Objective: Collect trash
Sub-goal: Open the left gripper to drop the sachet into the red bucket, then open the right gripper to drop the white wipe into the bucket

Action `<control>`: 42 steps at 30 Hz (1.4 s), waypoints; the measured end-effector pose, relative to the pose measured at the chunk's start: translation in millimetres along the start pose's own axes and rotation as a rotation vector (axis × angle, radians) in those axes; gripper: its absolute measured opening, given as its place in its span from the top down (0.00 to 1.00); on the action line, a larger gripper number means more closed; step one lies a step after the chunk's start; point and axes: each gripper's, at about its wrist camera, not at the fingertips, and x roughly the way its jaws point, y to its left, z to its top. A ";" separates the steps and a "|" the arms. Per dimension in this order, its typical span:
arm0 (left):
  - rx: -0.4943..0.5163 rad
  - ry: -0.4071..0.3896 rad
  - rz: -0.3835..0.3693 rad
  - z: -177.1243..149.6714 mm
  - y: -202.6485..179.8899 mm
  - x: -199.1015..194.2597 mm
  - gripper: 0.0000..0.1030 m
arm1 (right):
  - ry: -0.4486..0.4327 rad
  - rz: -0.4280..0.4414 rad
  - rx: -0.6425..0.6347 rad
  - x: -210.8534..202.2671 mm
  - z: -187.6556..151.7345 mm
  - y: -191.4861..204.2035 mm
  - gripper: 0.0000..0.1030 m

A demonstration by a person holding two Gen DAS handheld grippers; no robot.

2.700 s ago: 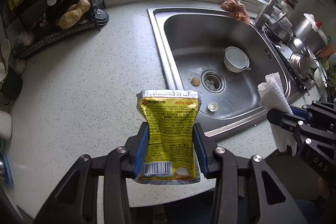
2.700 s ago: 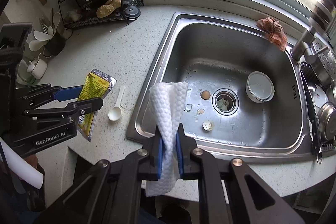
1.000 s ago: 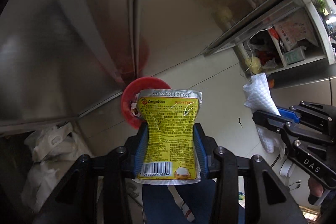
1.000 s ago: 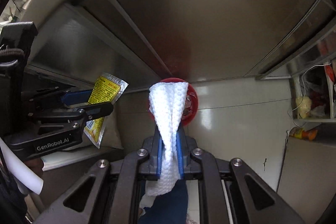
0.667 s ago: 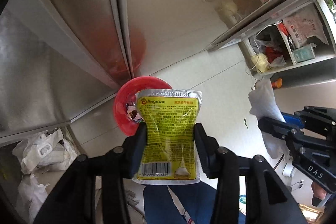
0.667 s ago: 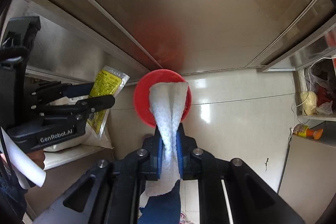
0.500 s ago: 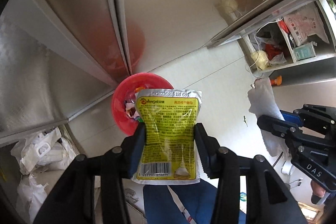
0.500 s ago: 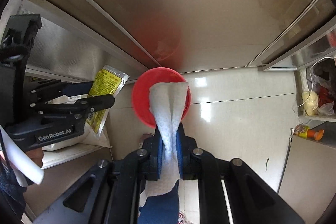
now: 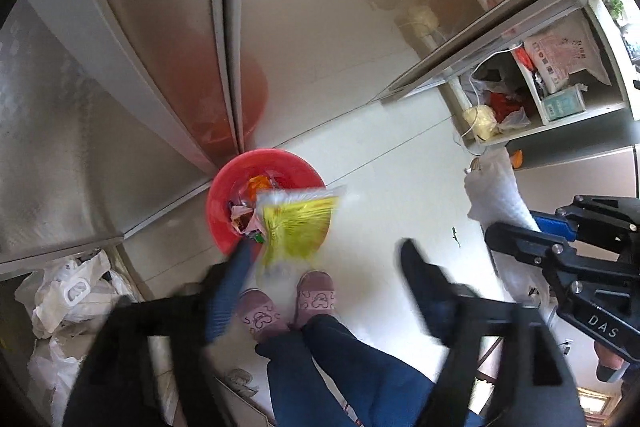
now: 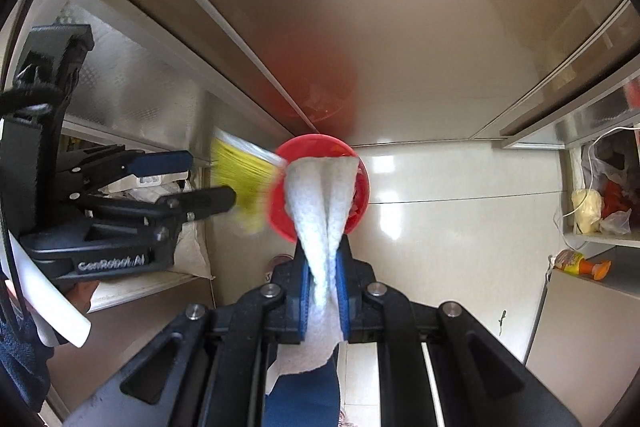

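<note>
- A yellow foil packet, blurred, hangs free over the near rim of a red trash bin on the pale tiled floor.
- The left gripper is above it, jaws opening wide, pads off the packet.
- The right gripper pinches a white paper towel over the same bin.
- Pink slippers stand just beside the bin.

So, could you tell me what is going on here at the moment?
A person holding two tongs is dropping trash into a round red plastic bin on the floor. The left tongs are opening, and the yellow foil packet is blurred, slipping free above the bin. The right tongs are clamped on a crumpled white paper towel, not yet released.
</note>
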 end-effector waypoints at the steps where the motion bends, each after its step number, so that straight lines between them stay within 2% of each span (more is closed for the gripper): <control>1: 0.003 -0.005 0.004 0.3 0.0 -0.3 0.13 | 0.001 0.000 -0.002 -0.2 -0.5 0.5 0.90; 6: 0.009 -0.011 0.020 -1.7 2.9 -4.7 0.12 | 0.011 0.005 -0.005 2.5 -0.5 2.8 0.90; 8: 0.016 -0.030 0.024 -3.6 5.4 -9.8 0.09 | 0.013 0.013 -0.012 2.9 0.9 6.3 0.90; 10: 0.019 -0.068 0.046 -7.6 10.9 -16.4 0.00 | 0.011 0.019 -0.028 3.1 2.4 8.8 0.90; 13: -0.007 -0.102 0.106 -13.9 23.3 -25.6 0.00 | 0.015 0.035 -0.062 7.1 4.8 14.1 0.90; 25: -0.165 -0.098 0.135 -41.0 76.3 -30.7 0.00 | 0.038 0.061 -0.190 41.3 16.6 60.3 0.90; 28: -0.183 -0.093 0.143 -46.1 82.3 -30.1 0.00 | 0.038 0.040 -0.214 47.3 18.3 66.2 0.80; 30: -0.192 -0.090 0.142 -48.8 84.3 -29.9 0.00 | 0.043 0.024 -0.220 50.2 20.1 70.4 0.76; 32: -0.197 -0.086 0.137 -49.9 85.2 -28.5 0.00 | 0.045 0.014 -0.219 52.3 21.1 71.8 0.61; 34: -0.202 -0.090 0.136 -51.0 84.8 -29.4 0.00 | 0.036 0.015 -0.224 50.4 21.3 73.4 0.54; 38: -0.195 -0.090 0.143 -51.9 82.4 -31.9 0.00 | 0.020 0.011 -0.218 46.7 20.1 73.0 0.30; 42: -0.181 -0.088 0.162 -49.0 76.2 -39.3 0.00 | 0.023 -0.002 -0.208 43.9 20.2 74.5 0.26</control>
